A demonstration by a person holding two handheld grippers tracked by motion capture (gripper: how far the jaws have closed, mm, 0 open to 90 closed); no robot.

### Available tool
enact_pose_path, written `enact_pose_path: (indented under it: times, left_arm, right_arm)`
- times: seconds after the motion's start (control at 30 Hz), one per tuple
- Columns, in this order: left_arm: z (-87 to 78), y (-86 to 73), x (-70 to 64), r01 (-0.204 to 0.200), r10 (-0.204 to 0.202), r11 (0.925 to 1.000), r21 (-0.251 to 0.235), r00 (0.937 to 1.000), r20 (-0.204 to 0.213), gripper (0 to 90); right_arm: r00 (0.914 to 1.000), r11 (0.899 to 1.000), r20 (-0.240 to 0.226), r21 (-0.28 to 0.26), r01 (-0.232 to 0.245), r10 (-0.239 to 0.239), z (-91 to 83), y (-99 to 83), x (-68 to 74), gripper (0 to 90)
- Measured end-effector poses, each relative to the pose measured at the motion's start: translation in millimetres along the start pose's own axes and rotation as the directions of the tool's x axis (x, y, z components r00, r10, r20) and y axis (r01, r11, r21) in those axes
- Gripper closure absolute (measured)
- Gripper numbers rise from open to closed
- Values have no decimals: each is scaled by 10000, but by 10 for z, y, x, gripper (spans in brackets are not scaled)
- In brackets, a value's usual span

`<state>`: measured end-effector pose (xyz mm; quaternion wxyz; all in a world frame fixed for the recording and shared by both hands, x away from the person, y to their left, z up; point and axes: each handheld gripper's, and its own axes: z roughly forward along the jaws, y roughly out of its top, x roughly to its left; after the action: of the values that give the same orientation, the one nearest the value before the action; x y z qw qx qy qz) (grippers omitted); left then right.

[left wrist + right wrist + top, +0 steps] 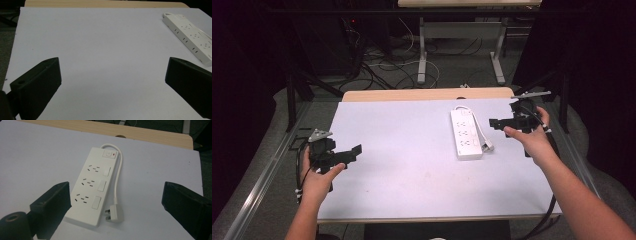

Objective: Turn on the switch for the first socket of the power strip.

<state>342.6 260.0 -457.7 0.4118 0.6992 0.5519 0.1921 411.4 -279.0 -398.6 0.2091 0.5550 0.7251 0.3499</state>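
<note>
A white power strip (465,134) with three sockets lies on the white table sheet, right of centre; its short cable loops round to a white plug (115,214) lying beside it. My right gripper (495,123) hovers just right of the strip, open, jaws pointing left toward it. The right gripper view looks down on the power strip (93,187) between the spread jaws. My left gripper (354,152) is held open near the table's left edge with nothing between its jaws. The power strip (192,37) sits far off at the upper right of the left gripper view.
The white sheet (412,150) covers a wooden table (422,94) whose bare edge shows at the back. Behind it are table legs and tangled cables on the floor (397,65). A metal rail (262,175) runs along the left side.
</note>
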Motion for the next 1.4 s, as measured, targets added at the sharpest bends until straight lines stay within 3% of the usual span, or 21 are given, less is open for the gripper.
enact_pose_path:
  times: [0.3, 0.67, 0.9, 1.2, 1.27, 1.4]
  left_arm:
    - [16, -6, -6, 15, -15, 10000, -8, 10000, -31, 4]
    - [29, -12, 7, 11, -11, 10000, -5, 10000, -47, 4]
    - [30, -14, 15, 5, -5, 10000, 4, 10000, -52, 5]
    - [38, -18, 32, 51, -51, 10000, 10, 10000, -79, 4]
    - [37, -18, 34, 76, -76, 10000, 47, 9999, -93, 5]
    - [39, -20, 43, 103, -103, 9999, -8, 9999, -112, 4]
  right_arm:
    - [9997, 9995, 106, 207, -238, 236, 40, 237, -81, 78]
    - [9994, 9989, 276, 417, -224, 213, 146, 484, -126, 151]
    - [9995, 9994, 228, 239, -245, 239, 297, 628, -158, 165]
    - [9984, 9993, 476, 179, -328, 319, 531, 683, -199, 191]
    - [9965, 9996, 786, 68, -274, 268, 621, 693, -201, 226]
    - [9949, 9996, 972, -56, -272, 276, 730, 706, -197, 272]
